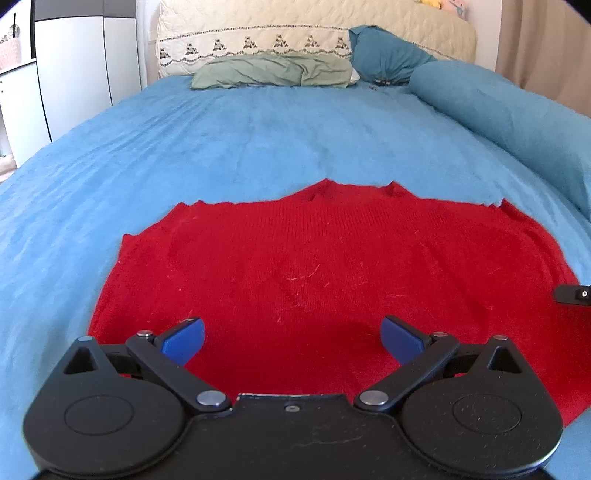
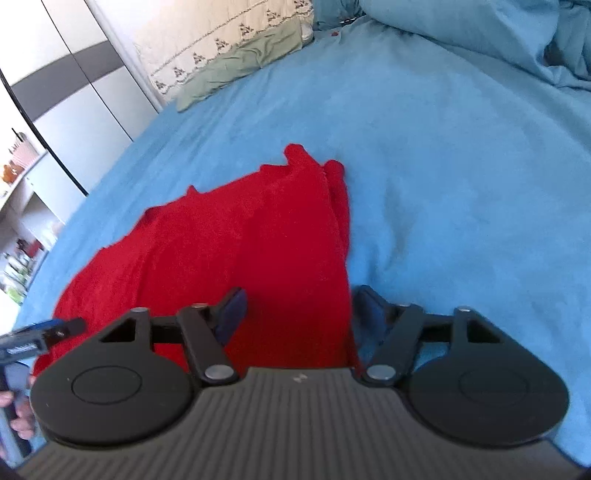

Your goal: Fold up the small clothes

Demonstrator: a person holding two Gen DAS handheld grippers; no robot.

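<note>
Red sweater (image 1: 314,273): knit, lying spread flat on the bed (image 1: 258,147), covering the near middle of the left wrist view. Neck edge at 12 o'clock, pointing toward the pillows. In the right wrist view (image 2: 229,243) its right side edge runs from 12 o'clock down toward 6, with a small bunched fold at the top.

Bed: covered in a blue blanket, slightly wrinkled, well beyond the sweater on all visible sides.

Green pillow (image 1: 273,70): at 12 o'clock by the headboard, lying flat.

Teal pillow (image 1: 384,53): just beside the green one, toward 1 o'clock, propped up.

Bolster (image 1: 509,118): long, blue, along the bed's edge at 2 o'clock.

Headboard (image 1: 295,29): cream, quilted, with an embroidered band.

Left gripper (image 1: 291,339): jaws wide apart, hovering over the sweater's lower part; nothing between the blue pads.

Right gripper (image 2: 299,314): jaws apart, straddling the sweater's right edge; the left pad is over red fabric, the right pad over the blanket. No pinch on the cloth is visible.

Wardrobe (image 1: 74,66): white, at 10 o'clock beside the bed.
</note>
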